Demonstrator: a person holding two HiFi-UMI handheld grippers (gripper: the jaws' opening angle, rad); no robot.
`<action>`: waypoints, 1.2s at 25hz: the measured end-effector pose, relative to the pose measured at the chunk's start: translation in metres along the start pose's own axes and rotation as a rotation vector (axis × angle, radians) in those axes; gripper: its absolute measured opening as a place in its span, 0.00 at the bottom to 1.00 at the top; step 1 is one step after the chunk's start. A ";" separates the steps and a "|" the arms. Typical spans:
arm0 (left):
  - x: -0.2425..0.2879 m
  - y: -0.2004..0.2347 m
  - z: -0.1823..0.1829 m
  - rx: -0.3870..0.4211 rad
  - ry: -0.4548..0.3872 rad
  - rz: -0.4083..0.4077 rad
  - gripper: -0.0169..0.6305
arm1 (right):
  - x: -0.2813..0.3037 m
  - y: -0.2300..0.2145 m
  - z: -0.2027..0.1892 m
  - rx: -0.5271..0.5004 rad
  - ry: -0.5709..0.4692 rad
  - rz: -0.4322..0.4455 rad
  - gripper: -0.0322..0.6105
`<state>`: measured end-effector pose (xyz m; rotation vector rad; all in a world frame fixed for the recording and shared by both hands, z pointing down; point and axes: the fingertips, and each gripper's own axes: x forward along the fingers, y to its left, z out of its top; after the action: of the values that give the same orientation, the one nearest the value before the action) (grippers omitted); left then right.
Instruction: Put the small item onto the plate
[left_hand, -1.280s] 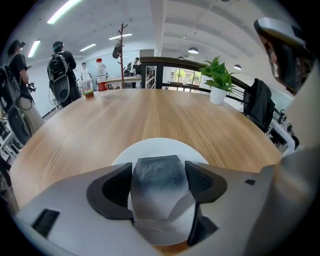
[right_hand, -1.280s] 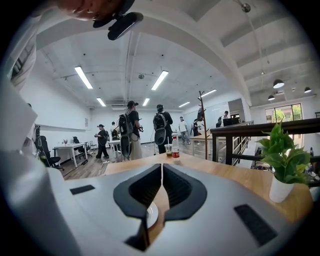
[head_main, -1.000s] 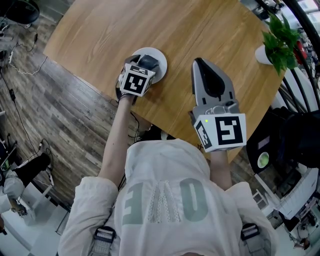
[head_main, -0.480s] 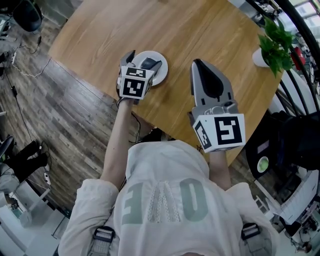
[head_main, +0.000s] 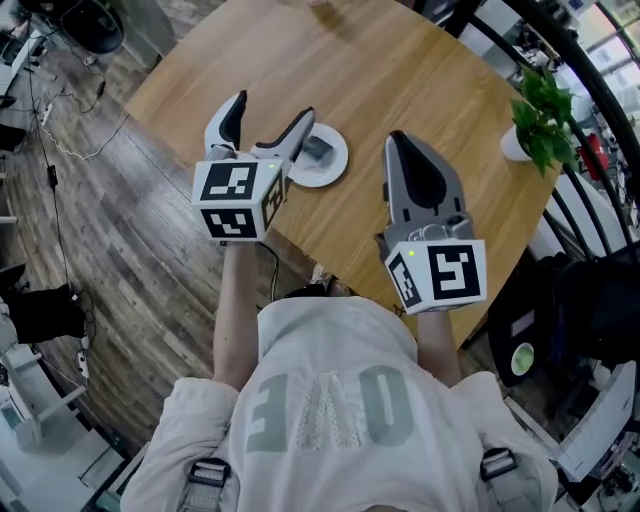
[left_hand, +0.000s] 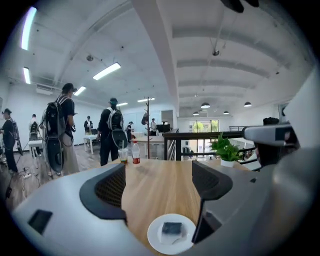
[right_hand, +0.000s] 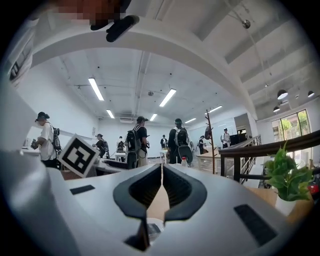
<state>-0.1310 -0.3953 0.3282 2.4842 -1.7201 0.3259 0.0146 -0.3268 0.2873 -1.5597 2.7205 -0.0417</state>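
Note:
A small dark block (head_main: 316, 150) lies on the round white plate (head_main: 335, 168) near the wooden table's (head_main: 360, 70) front edge. My left gripper (head_main: 271, 105) hovers just left of the plate, raised above it, jaws open with nothing between them. In the left gripper view the block (left_hand: 172, 229) rests on the plate (left_hand: 156, 240) below and ahead of that gripper (left_hand: 159, 172). My right gripper (head_main: 396, 136) is to the right of the plate, shut and empty. Under the right gripper (right_hand: 161, 182) a piece of the plate (right_hand: 151, 223) shows.
A potted plant (head_main: 541, 105) in a white pot stands at the table's right edge. A bottle (left_hand: 135, 152) and a cup (left_hand: 123, 155) stand at the far edge. Beyond the table are several people with backpacks (left_hand: 60, 130) and a railing (left_hand: 200, 142).
My left gripper has opened, let go of the block on the plate, and drawn back up and to the left. The right gripper has hardly moved.

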 end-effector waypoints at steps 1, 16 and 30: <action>-0.012 0.001 0.014 0.005 -0.039 0.007 0.67 | -0.001 0.004 0.005 -0.008 -0.013 0.008 0.09; -0.159 0.001 0.088 0.055 -0.393 0.245 0.04 | -0.018 0.050 0.040 -0.012 -0.123 0.077 0.09; -0.183 0.007 0.096 0.068 -0.433 0.337 0.04 | -0.024 0.065 0.047 -0.041 -0.154 0.091 0.08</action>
<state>-0.1881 -0.2509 0.1916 2.4331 -2.3347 -0.1499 -0.0281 -0.2742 0.2383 -1.3829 2.6838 0.1294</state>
